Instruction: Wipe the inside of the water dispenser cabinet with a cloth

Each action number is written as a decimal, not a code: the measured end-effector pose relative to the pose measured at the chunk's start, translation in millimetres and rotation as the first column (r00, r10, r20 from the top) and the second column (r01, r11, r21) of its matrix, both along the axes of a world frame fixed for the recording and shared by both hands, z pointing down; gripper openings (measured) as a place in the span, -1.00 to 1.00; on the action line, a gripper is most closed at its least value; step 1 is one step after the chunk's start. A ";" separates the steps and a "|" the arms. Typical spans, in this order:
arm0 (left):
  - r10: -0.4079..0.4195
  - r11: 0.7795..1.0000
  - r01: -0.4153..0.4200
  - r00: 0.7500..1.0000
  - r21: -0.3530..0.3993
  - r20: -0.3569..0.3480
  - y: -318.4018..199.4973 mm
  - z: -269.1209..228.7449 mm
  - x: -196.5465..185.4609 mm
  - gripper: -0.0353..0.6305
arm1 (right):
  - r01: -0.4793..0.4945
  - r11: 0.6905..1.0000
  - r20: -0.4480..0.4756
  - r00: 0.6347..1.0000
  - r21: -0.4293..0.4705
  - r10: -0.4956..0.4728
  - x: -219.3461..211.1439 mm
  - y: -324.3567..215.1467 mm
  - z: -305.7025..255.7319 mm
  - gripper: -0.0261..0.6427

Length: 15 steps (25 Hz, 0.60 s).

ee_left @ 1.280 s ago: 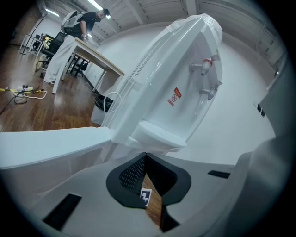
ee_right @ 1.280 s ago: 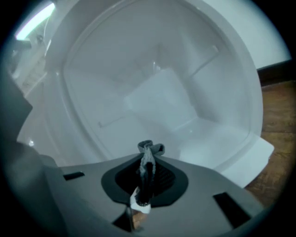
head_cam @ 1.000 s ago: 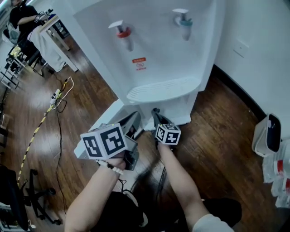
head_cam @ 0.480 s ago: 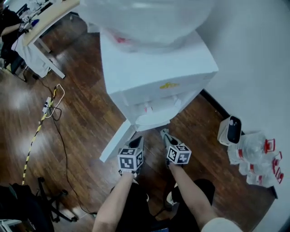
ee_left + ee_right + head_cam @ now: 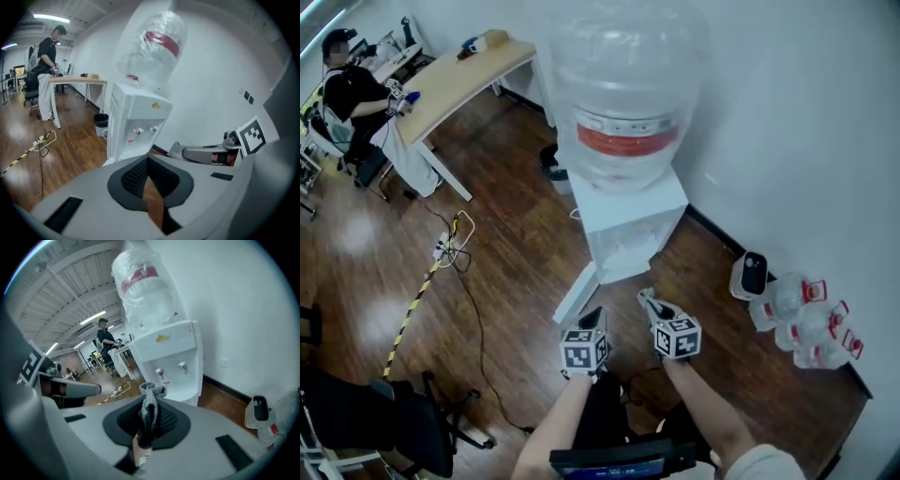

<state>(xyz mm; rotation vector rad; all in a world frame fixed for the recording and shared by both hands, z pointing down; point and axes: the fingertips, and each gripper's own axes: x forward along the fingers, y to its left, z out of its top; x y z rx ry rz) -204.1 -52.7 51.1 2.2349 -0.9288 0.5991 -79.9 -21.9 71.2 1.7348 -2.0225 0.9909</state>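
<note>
The white water dispenser (image 5: 628, 223) stands against the wall with a large bottle (image 5: 623, 94) on top. Its lower cabinet door (image 5: 578, 291) hangs open toward me. Both grippers hover side by side over the wood floor, a short way in front of the dispenser. My right gripper (image 5: 649, 302) is shut on a grey cloth (image 5: 150, 411), which sticks up between its jaws. The left gripper (image 5: 593, 319) is shut with nothing in it. Through the gripper views the dispenser (image 5: 133, 126) (image 5: 168, 366) shows its two taps. The cabinet's inside is hidden from here.
A power strip and cable (image 5: 445, 248) and striped tape (image 5: 408, 328) lie on the floor at left. A desk (image 5: 455, 84) with a seated person (image 5: 352, 89) is at far left. Empty bottles (image 5: 806, 319) and a white box (image 5: 750, 275) sit by the right wall. An office chair (image 5: 384, 412) is near left.
The head view has pulled up and back, so the whole dispenser and bottle now show. Both grippers have drawn away from the cabinet, the right one still shut on the cloth.
</note>
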 end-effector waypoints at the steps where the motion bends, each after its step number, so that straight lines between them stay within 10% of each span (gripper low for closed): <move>1: -0.013 1.000 0.013 1.000 0.012 -0.013 10.3 -23.8 -2.9 -0.90 | 0.011 1.000 -0.008 1.000 0.020 -0.011 -1.3 11.7 -23.5 -0.80; 15: -0.044 0.989 0.062 0.989 0.132 -0.139 256.1 -208.1 -8.1 -0.90 | 0.042 0.967 -0.041 0.999 0.251 -0.033 2.5 261.3 -229.1 -0.80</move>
